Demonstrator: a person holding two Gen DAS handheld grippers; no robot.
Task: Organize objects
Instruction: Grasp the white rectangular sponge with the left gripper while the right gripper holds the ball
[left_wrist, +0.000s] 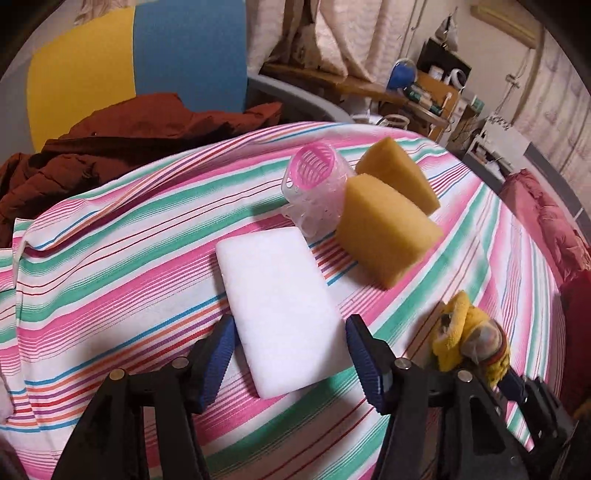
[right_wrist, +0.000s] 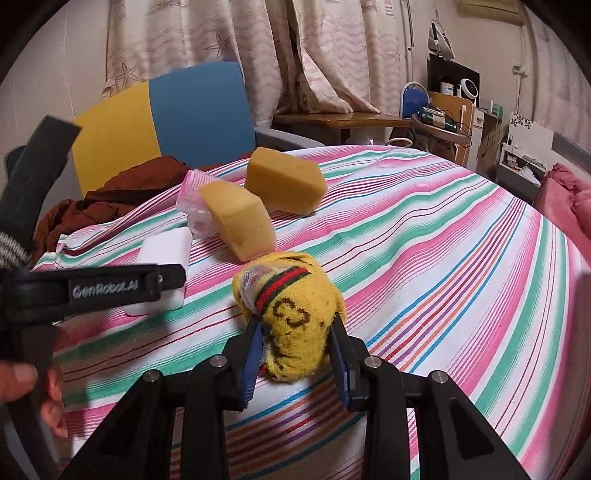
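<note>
Sponges (left_wrist: 388, 229) lie on striped tablecloth (left_wrist: 110, 258) before curtains (right_wrist: 332, 55).

The left gripper (left_wrist: 290, 354) tilts downward with its blue pads (left_wrist: 221, 350) spread, neither pressing the white block lying between them. The right gripper (right_wrist: 295, 354) angles down too, pads clamped on a yellow sock bundle (right_wrist: 291, 317).

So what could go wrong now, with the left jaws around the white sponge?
1. The left gripper straddles the white sponge only at its near end; it may tilt when lifted.
2. The sponge is soft and could squash or slip.
3. The right gripper, holding the yellow sock, sits close by; they might bump.
</note>
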